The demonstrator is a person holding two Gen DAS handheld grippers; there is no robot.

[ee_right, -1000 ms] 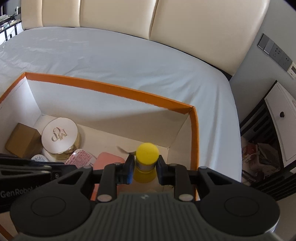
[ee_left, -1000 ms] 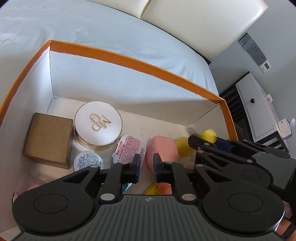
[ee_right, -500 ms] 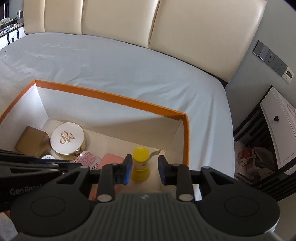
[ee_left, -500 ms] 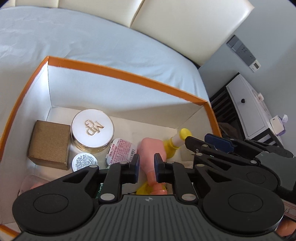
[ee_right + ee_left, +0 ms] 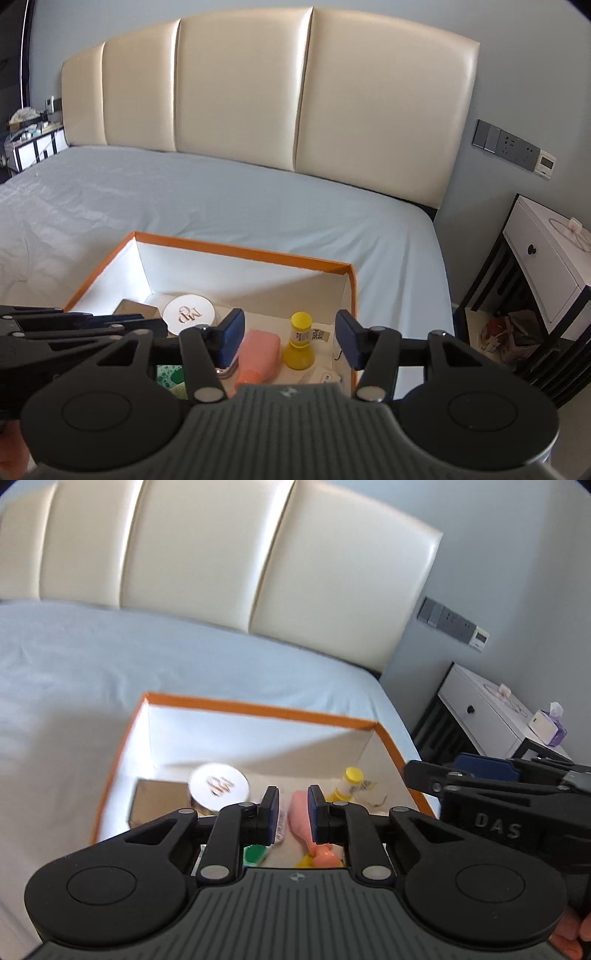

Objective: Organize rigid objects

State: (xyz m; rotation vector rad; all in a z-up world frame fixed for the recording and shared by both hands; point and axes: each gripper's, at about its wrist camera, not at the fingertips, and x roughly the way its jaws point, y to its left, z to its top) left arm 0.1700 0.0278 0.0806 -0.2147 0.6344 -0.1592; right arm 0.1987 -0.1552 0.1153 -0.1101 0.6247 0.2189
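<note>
Below and ahead of both grippers, at the near right corner of the orange-rimmed box [image 5: 236,253] on the bed [image 5: 184,199], we see the yellow-capped bottle [image 5: 300,341] standing upright, long axis vertical, free of any grip. Our right gripper [image 5: 290,334] sits above it with fingers opening, about half wide, nothing pressed between the pads; the bottle shows in the gap but well below. Right hand is the nearer one to it. Our left gripper [image 5: 291,814] has fingers narrow, nothing gripped; the pink bottle [image 5: 258,354] lies on its side just left of the yellow one, long axis toward us. Further left: white round compact [image 5: 189,314], brown carton [image 5: 135,308], a green item [image 5: 168,373] near the front edge, a small white packet [image 5: 321,376] in the near right corner. We judge the bottle placed; for the next pick the box walls and the crowded near edge are the main obstacles. Nightstand [image 5: 546,258] stands off the bed's right side.
</note>
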